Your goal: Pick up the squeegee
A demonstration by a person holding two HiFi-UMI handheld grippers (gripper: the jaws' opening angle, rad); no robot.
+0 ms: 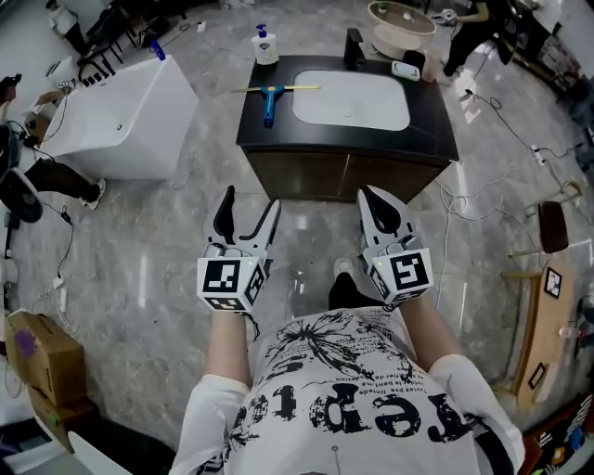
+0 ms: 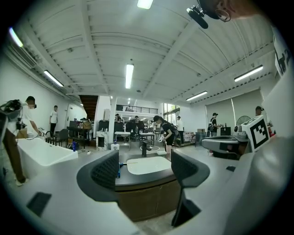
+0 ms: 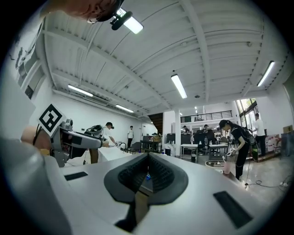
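Observation:
The squeegee [image 1: 270, 97], with a blue handle and a thin yellowish blade, lies flat on the black vanity top [image 1: 436, 130], left of the white sink [image 1: 351, 100]. In the head view both grippers are held level over the floor in front of the vanity, well short of it. My left gripper [image 1: 251, 200] is open with nothing between its jaws. In the left gripper view the squeegee [image 2: 118, 172] peeks out beside the left pad, far ahead of my left gripper [image 2: 144, 170]. My right gripper [image 1: 374, 197] is shut and empty; the right gripper view shows its pads [image 3: 133, 176] closed together.
A soap bottle [image 1: 264, 46] and a black faucet [image 1: 354, 46] stand at the back of the vanity. A white bathtub [image 1: 130, 111] sits to the left and a round basin [image 1: 401, 23] on the floor behind. Cables [image 1: 483, 209] trail at right. People stand in the background.

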